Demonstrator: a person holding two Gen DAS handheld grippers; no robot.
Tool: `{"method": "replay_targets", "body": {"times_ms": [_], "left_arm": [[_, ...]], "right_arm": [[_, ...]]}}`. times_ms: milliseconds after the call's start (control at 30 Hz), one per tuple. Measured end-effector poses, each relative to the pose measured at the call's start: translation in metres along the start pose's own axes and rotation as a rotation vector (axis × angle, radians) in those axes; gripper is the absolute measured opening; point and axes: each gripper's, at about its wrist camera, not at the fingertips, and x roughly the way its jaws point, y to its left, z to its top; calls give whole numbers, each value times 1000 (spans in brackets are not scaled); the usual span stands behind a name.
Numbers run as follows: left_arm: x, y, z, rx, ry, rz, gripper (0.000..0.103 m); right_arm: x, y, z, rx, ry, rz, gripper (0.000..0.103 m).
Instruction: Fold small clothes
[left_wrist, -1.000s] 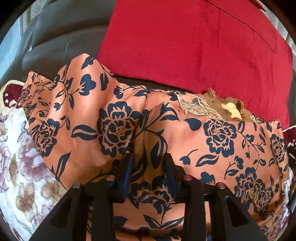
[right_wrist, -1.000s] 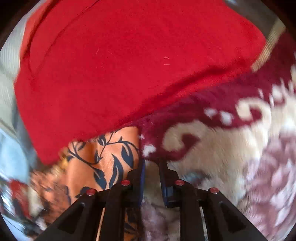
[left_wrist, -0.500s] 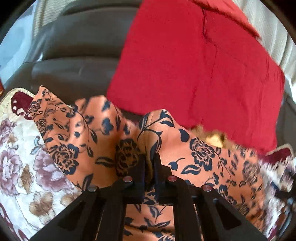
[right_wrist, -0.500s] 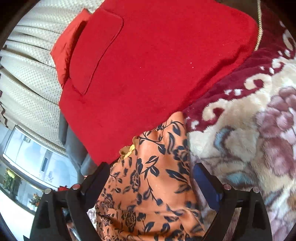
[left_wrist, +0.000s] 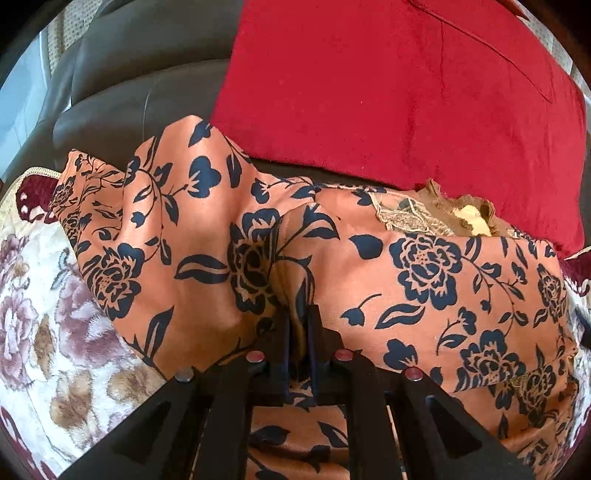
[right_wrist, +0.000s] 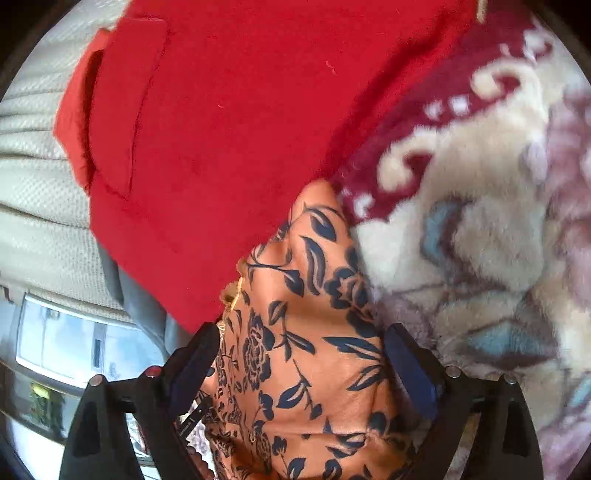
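Window (right_wrist: 70, 347) only in right view, beyond orange garment (right_wrist: 306, 362).

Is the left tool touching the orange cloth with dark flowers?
Touching. In the left wrist view, the left tool is shut on a pinched ridge of the orange cloth, with fabric squeezed between both fingers.

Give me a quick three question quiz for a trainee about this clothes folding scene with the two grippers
1. True or false: the left gripper is pinching the orange floral garment.
2. The right gripper's jaws stand: A) wide apart, B) clamped shut.
3. What colour is the cushion behind the garment?

Key: 1 true; 2 A; 3 red.
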Motion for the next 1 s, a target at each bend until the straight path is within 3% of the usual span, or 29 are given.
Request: {"method": "replay_targets", "body": {"times_ms": [67,167,200,233,267,333,367,433,467,533,567,633,733,800,900,1000], "left_arm": [[1,-3,0,-4,-1,4,8],[-2,-2,0,-5,8,-2,9],[-2,-1,0,-5,8,-9,9],[-3,-1,1,-5,6,-12,9],[-4,0,1,1,4,-14,9],[1,1,2,16,5,-13,9],[2,2,2,13,6,-13,9],[2,3,2,-2,6,-17,10],[0,4,2,-3,5,-29,10],[-7,9,2,-4,-1,-49,15],[-12,15,3,-12,-2,-71,21],[-26,36,6,-84,-22,-110,45],[-50,84,5,-233,-99,-180,66],[-62,132,4,-369,-155,-206,67],[-53,217,7,-612,-157,-284,67],[-26,264,15,-733,-127,-332,67]], "right_arm": [[-1,23,0,-41,14,125,93],[27,47,5,-109,89,217,93],[44,47,9,-166,119,146,92],[55,40,15,-196,104,-9,91],[60,18,25,-122,76,-78,87],[46,6,29,-10,1,13,89],[38,15,27,-39,-35,16,90],[40,35,23,-110,-10,95,90],[48,43,22,-158,13,94,90],[69,28,27,-133,33,-86,89],[70,17,28,-81,26,-52,88],[53,29,17,-118,-41,-44,90],[35,59,-20,-277,-45,-61,90],[26,74,-54,-344,-19,-41,90],[16,79,-103,-413,29,-15,90],[20,77,-143,-443,62,-22,90]]}}
